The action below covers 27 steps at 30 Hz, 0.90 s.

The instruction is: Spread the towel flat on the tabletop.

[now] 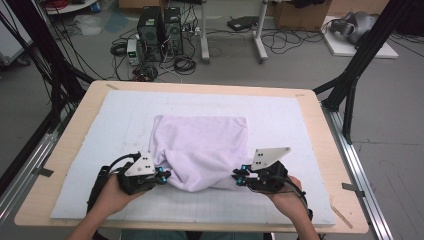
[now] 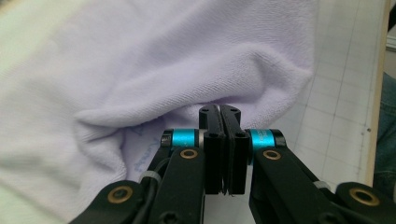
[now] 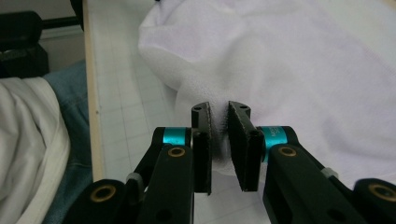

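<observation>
A pale lilac cloth (image 1: 200,145) lies bunched in the middle of the white gridded mat (image 1: 300,120). My left gripper (image 1: 165,175) is at its near left corner. In the left gripper view the jaws of the left gripper (image 2: 219,112) stand together, with a thin edge of the cloth (image 2: 187,60) pinched at their tips and folds running toward them. My right gripper (image 1: 236,177) is at the near right corner. In the right gripper view the right gripper (image 3: 219,114) has a thick fold of the cloth (image 3: 303,60) pressed between its pads. Both corners are lifted a little.
The mat covers a wooden table top (image 1: 75,135) whose near edge runs just behind both hands. Black frame legs (image 1: 350,85) stand at the table's right, and computer towers (image 1: 160,32) with cables sit on the floor beyond. The person's jeans (image 3: 70,116) show past the near edge.
</observation>
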Motion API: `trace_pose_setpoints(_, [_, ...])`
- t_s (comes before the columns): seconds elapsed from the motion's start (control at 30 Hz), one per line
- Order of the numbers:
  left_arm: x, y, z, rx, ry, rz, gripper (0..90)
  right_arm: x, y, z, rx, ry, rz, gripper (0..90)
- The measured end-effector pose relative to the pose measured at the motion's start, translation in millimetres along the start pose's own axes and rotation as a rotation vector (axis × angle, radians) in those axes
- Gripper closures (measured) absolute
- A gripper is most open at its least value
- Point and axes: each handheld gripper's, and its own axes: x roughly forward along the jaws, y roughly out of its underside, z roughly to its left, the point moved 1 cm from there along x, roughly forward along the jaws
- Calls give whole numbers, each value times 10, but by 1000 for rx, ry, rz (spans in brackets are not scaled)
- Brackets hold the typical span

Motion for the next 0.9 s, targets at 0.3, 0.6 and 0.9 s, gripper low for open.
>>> trace_pose_setpoints(0.3, [-34, -167, 398, -96, -117, -60, 879, -69, -311, -388, -1, 111, -7, 800])
trace_pose_setpoints(0.6, [706, 59, 976, -248, -153, 55, 878, 726, 22, -1175, 191, 134, 155, 799])
trace_pose_setpoints(0.9, [522, 73, 1035, -297, -137, -5, 669, 675, 11, -1169, 212, 140, 90, 683])
